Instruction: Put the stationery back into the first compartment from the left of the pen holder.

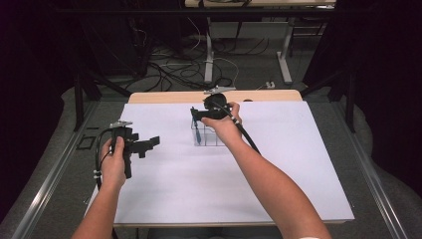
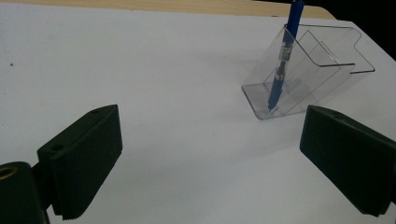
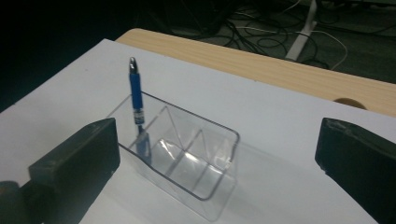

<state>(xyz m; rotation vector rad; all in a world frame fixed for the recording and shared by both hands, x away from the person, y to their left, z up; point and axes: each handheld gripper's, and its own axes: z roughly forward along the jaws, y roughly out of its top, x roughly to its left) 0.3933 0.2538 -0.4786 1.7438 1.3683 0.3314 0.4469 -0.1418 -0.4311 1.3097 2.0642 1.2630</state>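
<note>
Pen (image 3: 136,100) stood in the tray's (image 3: 219,186) left slot. Right gripper (image 1: 196,117) hovered above, jaws spread, empty. Left gripper (image 1: 149,144) spread too, well left.

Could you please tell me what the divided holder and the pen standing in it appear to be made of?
The holder looks like clear, glossy hard plastic, perhaps acrylic: the white sheet shows through its walls and dividers, and its edges catch bright highlights. The pen seems to have a smooth blue plastic barrel with a shiny silvery tip on top, possibly metal; that part is too small to tell for certain.
</note>
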